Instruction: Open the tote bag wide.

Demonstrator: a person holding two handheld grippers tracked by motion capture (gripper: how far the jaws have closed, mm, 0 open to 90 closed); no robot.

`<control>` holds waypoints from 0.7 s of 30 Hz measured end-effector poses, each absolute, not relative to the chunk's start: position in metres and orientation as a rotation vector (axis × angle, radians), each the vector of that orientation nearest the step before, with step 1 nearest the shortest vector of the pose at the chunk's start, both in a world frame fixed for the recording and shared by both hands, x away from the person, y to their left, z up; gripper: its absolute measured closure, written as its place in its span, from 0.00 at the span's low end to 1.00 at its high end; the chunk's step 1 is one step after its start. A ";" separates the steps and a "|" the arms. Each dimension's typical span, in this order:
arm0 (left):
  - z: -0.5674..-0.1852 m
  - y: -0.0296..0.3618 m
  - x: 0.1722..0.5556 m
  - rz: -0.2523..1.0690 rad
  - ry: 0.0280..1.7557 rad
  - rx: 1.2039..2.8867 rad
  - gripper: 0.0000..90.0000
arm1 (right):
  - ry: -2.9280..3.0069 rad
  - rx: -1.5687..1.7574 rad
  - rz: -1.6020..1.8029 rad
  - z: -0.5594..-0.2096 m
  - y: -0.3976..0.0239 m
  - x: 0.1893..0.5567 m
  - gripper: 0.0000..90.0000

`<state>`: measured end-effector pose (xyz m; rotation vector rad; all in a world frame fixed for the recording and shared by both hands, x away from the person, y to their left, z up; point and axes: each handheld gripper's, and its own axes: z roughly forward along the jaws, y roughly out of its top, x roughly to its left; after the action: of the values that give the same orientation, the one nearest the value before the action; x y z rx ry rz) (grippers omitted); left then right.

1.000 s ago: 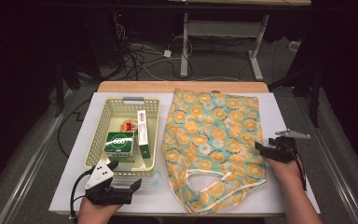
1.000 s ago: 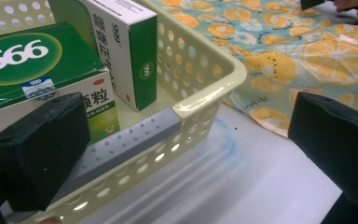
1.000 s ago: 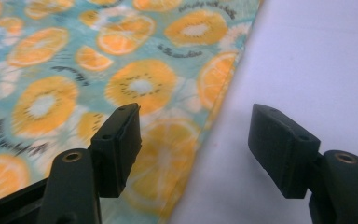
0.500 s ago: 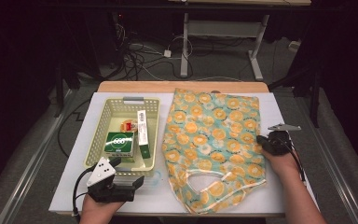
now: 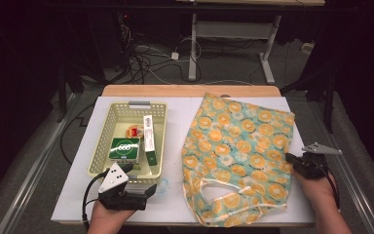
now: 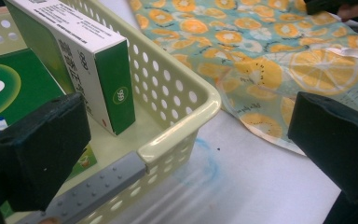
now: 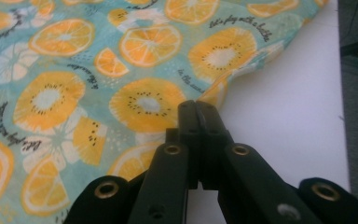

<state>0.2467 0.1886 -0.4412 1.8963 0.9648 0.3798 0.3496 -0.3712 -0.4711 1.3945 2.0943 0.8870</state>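
At the bag's [image 5: 238,161] right edge, right tongs [image 7: 196,108] are clamped fully together, apparently pinching fabric; one thin layer could slip out. Left tongs [image 6: 186,154] gape wide and empty by the basket [image 5: 104,146].

1 fabric bag [image 5: 236,156] w/ orange-slice print, on the right of the surface [image 5: 185,109]. 1 cream basket [image 5: 103,141] at left. Inside: 2 green boxes, 1 flat [image 5: 124,149], 1 on edge [image 5: 149,135], + 1 small red packet [image 5: 135,131]. 2 grippers: left [image 5: 148,190], right [image 5: 289,158].

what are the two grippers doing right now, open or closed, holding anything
Left gripper: open, holding nothing, jaws either side of the basket corner.
Right gripper: closed at the edge of the fruit-print bag; whether it pinches fabric cannot be told.
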 end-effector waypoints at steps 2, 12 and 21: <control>-0.441 0.189 0.247 0.379 0.967 1.895 0.00 | 2.094 1.395 0.896 -0.470 -0.373 0.339 1.00; -0.441 0.192 0.245 0.385 0.978 1.891 0.00 | 2.123 1.388 0.908 -0.474 -0.378 0.297 1.00; -0.441 0.191 0.244 0.390 0.981 1.894 0.00 | 2.059 1.350 1.033 -0.457 -0.384 0.306 0.70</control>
<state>0.2440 0.1905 -0.4413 1.8943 0.9810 0.3896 0.3065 -0.3837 -0.4572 1.3501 2.0593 1.0331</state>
